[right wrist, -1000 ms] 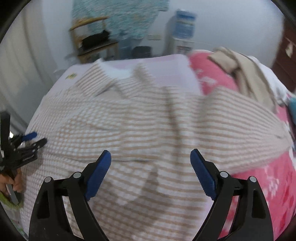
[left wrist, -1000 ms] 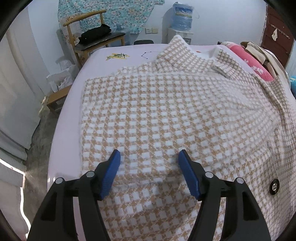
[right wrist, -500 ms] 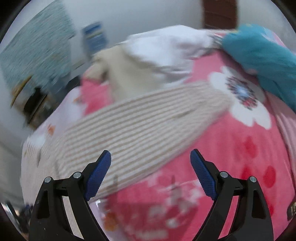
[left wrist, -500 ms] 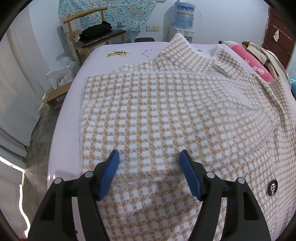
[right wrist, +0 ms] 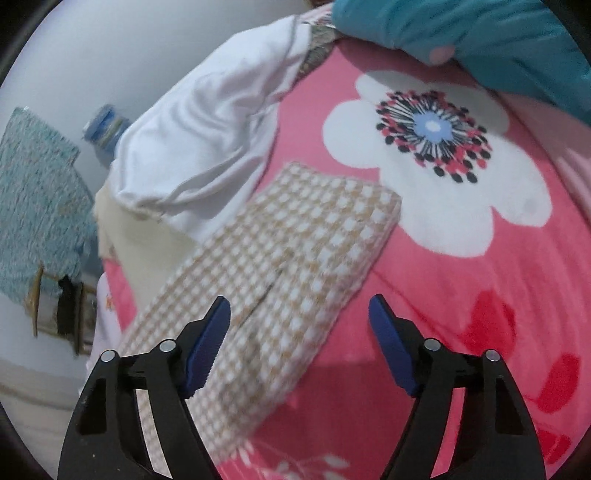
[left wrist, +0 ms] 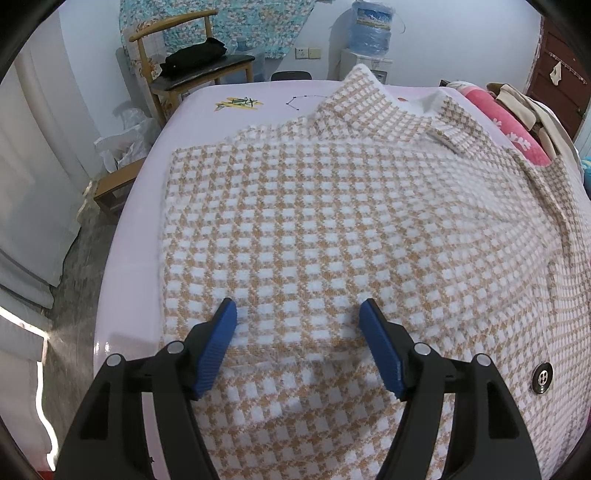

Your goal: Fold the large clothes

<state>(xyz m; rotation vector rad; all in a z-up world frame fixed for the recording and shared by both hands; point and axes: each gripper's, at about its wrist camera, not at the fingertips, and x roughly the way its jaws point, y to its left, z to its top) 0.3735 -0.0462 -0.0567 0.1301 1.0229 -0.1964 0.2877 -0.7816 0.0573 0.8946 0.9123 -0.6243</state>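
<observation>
A large tan-and-white checked coat (left wrist: pixel 332 229) lies spread over the pale lilac bed sheet (left wrist: pixel 129 258), collar at the far end, with a black button (left wrist: pixel 542 377) at the near right. My left gripper (left wrist: pixel 298 317) is open and empty, just above the folded-in sleeve edge. In the right wrist view the coat's other sleeve (right wrist: pixel 291 258) lies stretched out on a pink flowered blanket (right wrist: pixel 461 280), cuff pointing away. My right gripper (right wrist: pixel 300 316) is open and empty over that sleeve near the cuff.
A wooden chair (left wrist: pixel 192 74) with a black garment and a water dispenser (left wrist: pixel 369 33) stand beyond the bed. White (right wrist: pixel 207 136) and teal clothes (right wrist: pixel 480 33) are piled on the pink blanket beside the sleeve. The floor drops off left of the bed.
My right gripper has swung right from over the coat's body to the outstretched sleeve on the pink blanket. My left gripper has barely moved and stays open.
</observation>
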